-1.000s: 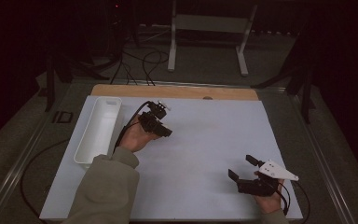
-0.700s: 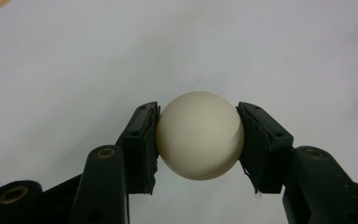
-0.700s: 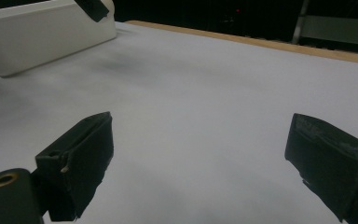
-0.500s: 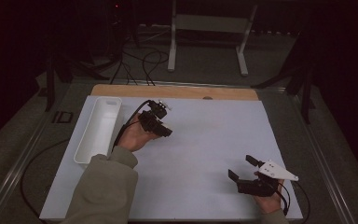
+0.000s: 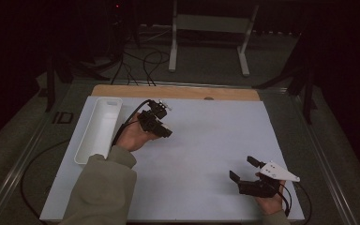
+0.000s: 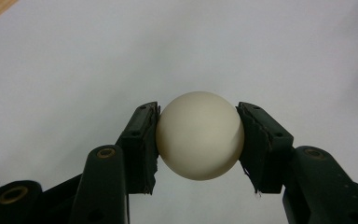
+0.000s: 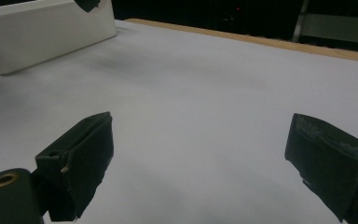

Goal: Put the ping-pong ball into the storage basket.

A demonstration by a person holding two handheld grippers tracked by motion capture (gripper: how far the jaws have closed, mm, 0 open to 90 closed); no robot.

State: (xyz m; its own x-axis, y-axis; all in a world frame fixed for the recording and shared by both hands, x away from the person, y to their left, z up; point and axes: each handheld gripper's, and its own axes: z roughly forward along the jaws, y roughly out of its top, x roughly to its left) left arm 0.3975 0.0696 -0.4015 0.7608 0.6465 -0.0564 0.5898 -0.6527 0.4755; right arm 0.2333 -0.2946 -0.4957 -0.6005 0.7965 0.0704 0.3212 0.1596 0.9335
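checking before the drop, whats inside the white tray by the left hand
In the high view the white tray looks bare inside, with nothing visible on its floor. The near end beside the sleeve is hard to check. The cream ball sits clamped in the left claw, outside the tray.

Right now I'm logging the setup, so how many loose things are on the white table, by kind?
Balls: 1, a cream ball clamped in the left claw.
Trays: 1, a white tray at the table's left side.
Total: 2.
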